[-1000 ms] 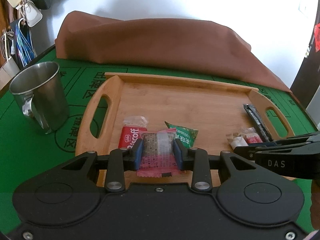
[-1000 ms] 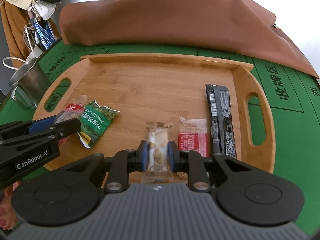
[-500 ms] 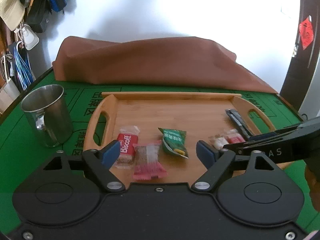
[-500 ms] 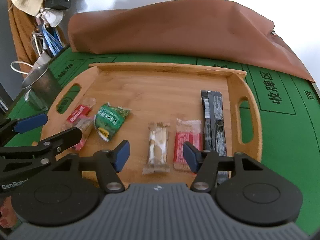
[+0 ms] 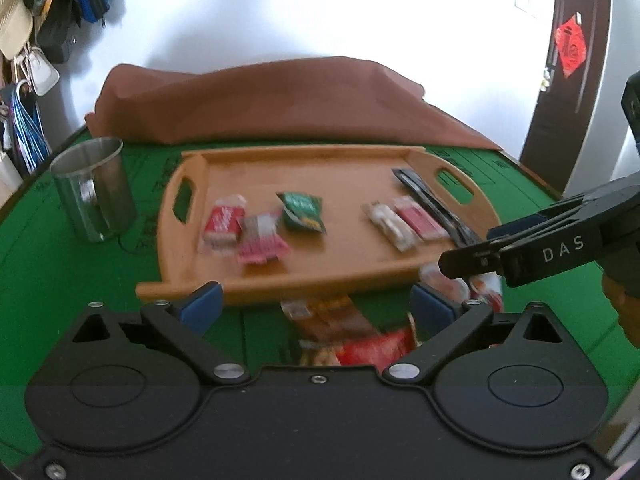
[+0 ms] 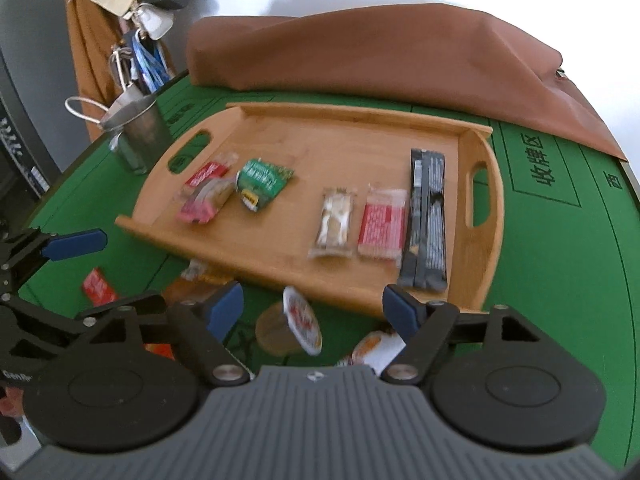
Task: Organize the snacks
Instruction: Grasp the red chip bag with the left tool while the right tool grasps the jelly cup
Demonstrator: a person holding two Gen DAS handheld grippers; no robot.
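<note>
A wooden tray (image 5: 344,168) (image 6: 352,136) on the green table holds a red Biscoff pack (image 5: 223,222), a pink snack (image 5: 262,238) (image 6: 202,202), a green pack (image 5: 301,211) (image 6: 262,178), a beige bar (image 5: 387,220) (image 6: 334,222), a red-white pack (image 5: 420,218) (image 6: 382,224) and black sticks (image 5: 432,204) (image 6: 427,216). My left gripper (image 5: 316,306) is open and empty in front of the tray, above loose snacks (image 5: 340,328). My right gripper (image 6: 314,310) is open and empty above a jelly cup (image 6: 290,326).
A steel mug (image 5: 94,190) (image 6: 138,138) stands left of the tray. A brown cloth heap (image 5: 280,100) (image 6: 400,52) lies behind it. More loose snacks (image 6: 98,286) lie on the table in front of the tray.
Both grippers opened, left the pink snack and the beige bar on the tray, and pulled back to the table in front of it.
</note>
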